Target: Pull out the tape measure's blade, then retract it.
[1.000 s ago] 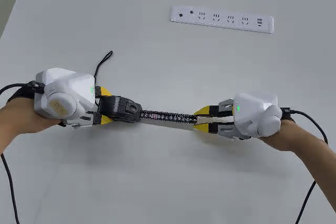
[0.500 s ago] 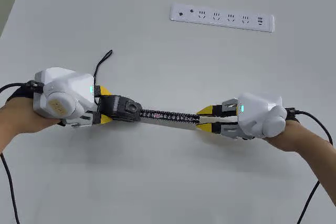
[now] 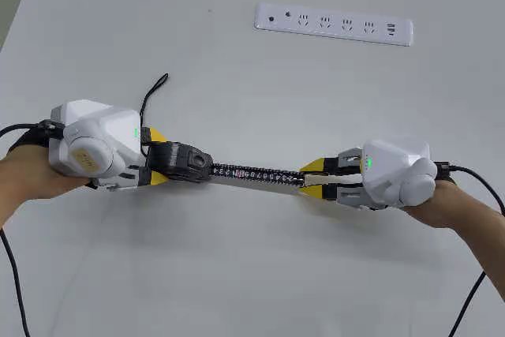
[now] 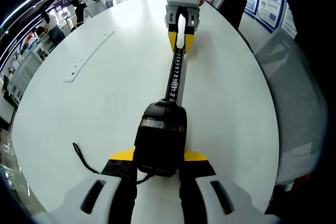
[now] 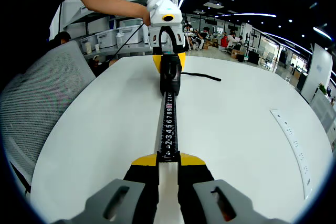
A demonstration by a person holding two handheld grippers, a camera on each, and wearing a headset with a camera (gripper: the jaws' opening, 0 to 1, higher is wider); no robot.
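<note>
Right, my left tongs (image 3: 160,159) are clamped on the black tape measure case (image 3: 185,162) and my right tongs (image 3: 312,179) are pinched shut on the blade (image 3: 252,173) tip, on the bench (image 3: 237,274) well apart from the power strip (image 3: 333,24), on its near side. I'd pull level, straight along the blade, with the case braced.

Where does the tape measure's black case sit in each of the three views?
Head view: case left of centre, in the left gripper.
Left gripper view: case lower centre, between its fingers.
Right gripper view: case upper centre, at the blade's far end.
Shared landmark: the white power strip.
</note>
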